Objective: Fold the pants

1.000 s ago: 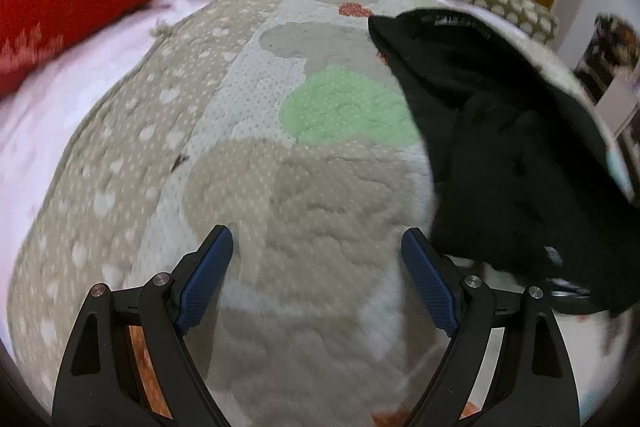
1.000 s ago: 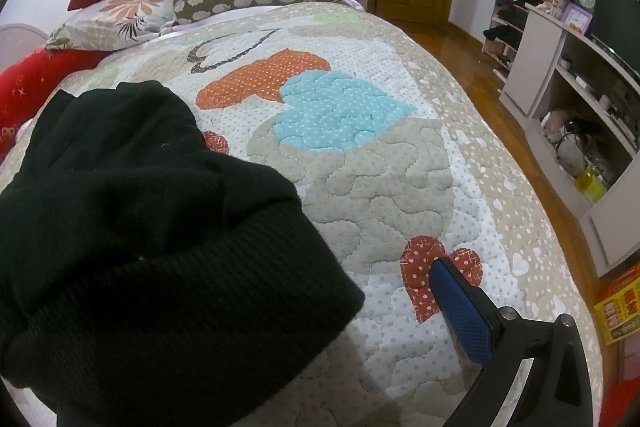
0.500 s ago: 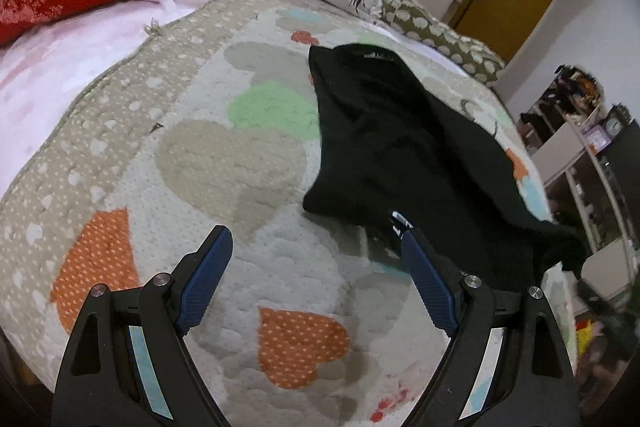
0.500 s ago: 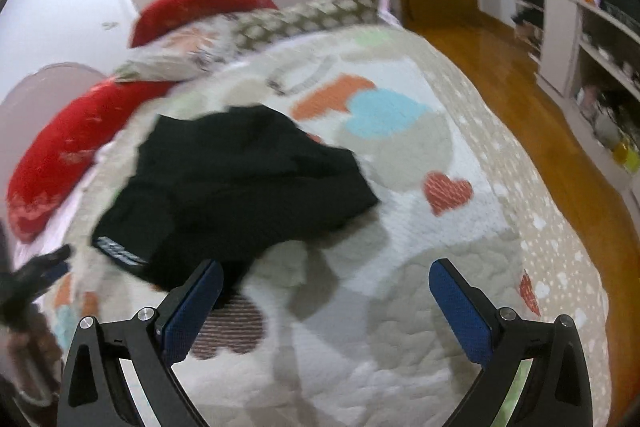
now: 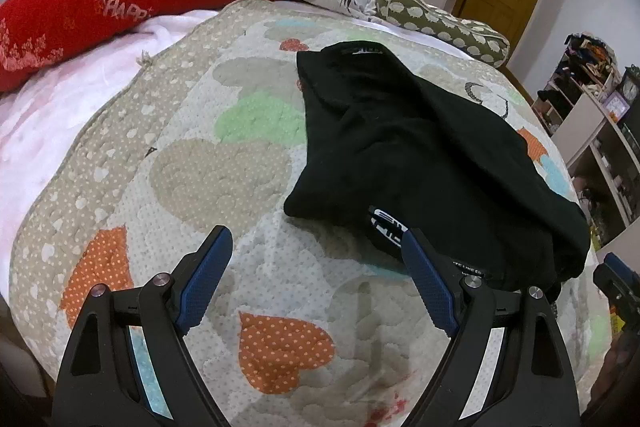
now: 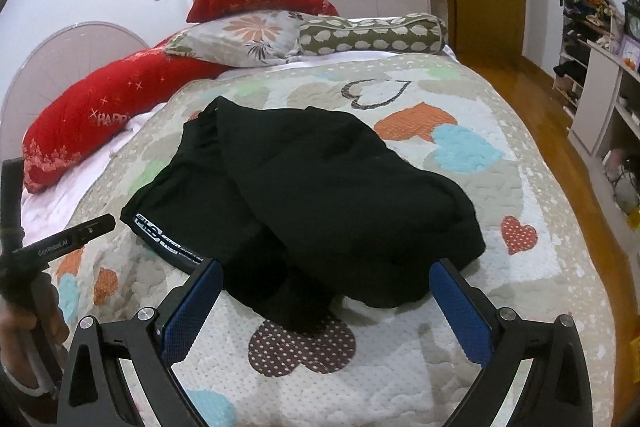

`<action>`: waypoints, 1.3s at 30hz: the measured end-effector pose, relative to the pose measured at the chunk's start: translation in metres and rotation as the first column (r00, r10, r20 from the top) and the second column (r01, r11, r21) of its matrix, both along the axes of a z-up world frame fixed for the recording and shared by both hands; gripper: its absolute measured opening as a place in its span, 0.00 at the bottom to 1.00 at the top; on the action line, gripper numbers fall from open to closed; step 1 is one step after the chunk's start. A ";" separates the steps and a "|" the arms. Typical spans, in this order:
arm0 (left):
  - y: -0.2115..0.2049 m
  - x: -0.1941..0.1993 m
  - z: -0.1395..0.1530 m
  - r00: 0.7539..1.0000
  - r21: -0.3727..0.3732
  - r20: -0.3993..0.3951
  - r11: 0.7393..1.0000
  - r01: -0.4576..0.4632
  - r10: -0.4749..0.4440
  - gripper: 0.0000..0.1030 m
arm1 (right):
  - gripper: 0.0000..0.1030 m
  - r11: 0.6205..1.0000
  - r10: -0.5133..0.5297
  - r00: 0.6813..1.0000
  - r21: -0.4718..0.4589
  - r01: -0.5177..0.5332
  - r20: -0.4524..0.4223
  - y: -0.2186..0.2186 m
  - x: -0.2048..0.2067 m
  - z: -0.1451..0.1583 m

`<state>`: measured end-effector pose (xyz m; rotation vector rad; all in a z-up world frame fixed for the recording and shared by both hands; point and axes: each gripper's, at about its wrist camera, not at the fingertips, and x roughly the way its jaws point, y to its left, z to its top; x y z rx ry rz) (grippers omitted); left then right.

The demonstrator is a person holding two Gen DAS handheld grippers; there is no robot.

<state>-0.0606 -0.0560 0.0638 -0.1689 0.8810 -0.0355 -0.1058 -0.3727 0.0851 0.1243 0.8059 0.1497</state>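
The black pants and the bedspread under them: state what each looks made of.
Black pants: soft matte knit, probably cotton or fleece jersey; they slump in thick folds with no sheen, white print at the waistband.
Bedspread: quilted cotton-like fabric, matte; puffy stitched lines and dotted heart patches show.

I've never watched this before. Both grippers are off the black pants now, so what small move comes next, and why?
Probably lower the right gripper onto the nearest edge of the pants. Both it and the left gripper are open and empty, and the pants lie in an uneven, bunched heap on the quilt.
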 end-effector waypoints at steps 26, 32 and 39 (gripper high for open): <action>-0.030 -0.003 0.009 0.999 0.071 0.020 0.997 0.033 -0.034 0.84 | 1.00 1.000 -0.003 1.000 0.017 0.003 -0.003 0.005 0.009 0.000; -0.032 -0.002 0.007 0.999 0.077 0.015 0.996 0.036 -0.037 0.84 | 1.00 1.000 0.005 1.000 0.019 -0.005 -0.002 0.008 0.011 0.000; -0.034 0.000 0.005 0.999 0.078 0.010 0.996 0.037 -0.038 0.84 | 1.00 0.999 0.030 0.999 0.012 -0.030 -0.010 0.019 0.017 -0.001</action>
